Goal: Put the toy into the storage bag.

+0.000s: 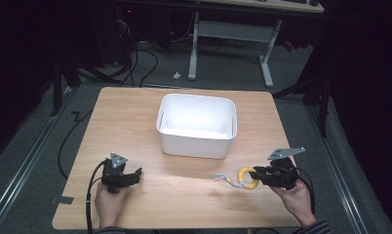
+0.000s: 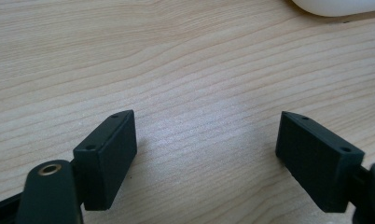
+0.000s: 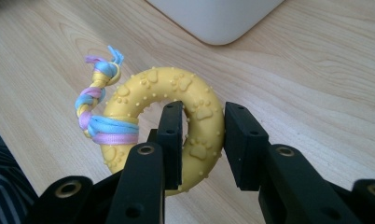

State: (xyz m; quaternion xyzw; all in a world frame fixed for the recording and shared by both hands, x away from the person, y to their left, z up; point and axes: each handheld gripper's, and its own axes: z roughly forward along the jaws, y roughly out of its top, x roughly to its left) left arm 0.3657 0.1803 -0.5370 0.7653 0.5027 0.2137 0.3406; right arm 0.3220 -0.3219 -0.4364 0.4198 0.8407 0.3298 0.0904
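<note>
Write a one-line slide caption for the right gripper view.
Right gripper clamps a yellow paw-print ring toy with a braided pastel rope, near the white bin.

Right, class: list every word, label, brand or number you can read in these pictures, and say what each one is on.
None can be read.
The yellow ring toy carries raised paw prints and dots, no letters.
The white bin, the wooden table and both grippers, left and right, show no print.
</note>
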